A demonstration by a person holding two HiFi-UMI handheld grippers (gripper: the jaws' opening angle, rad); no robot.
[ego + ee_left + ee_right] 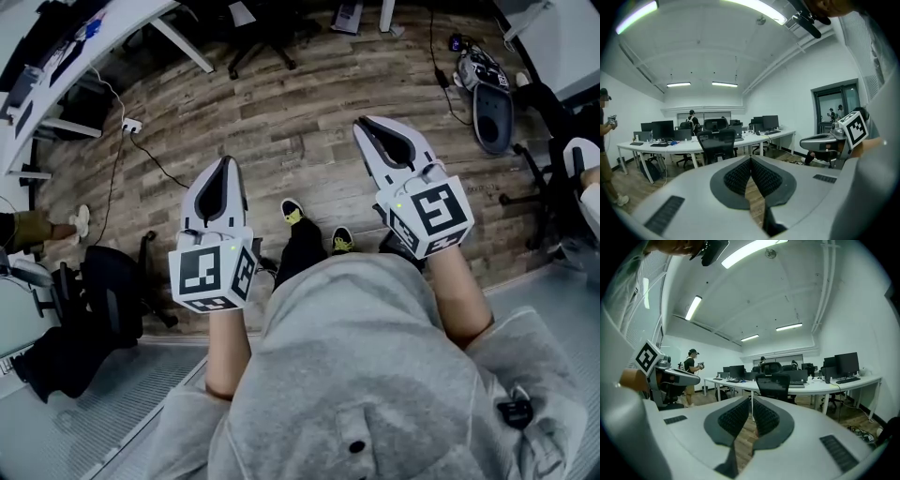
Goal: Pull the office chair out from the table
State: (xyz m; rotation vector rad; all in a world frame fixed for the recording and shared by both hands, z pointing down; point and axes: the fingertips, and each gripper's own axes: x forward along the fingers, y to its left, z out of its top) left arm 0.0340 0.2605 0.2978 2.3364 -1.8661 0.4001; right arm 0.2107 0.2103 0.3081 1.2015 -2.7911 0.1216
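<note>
The person wears a grey sweatshirt (375, 375) with pushed-up sleeves (202, 422), black trousers (302, 248) and black shoes (341, 242) with yellow-green laces (294, 217). The left gripper (225, 163) and right gripper (364, 124) are white shells with dark ribbed pads (739, 177), each bearing a black-and-white marker cube (214, 274).

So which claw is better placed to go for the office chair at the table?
Right, but only narrowly. The right claw reaches further ahead than the left claw, and the office chair sits nearer its line. Both are shut, empty, and far from it.
</note>
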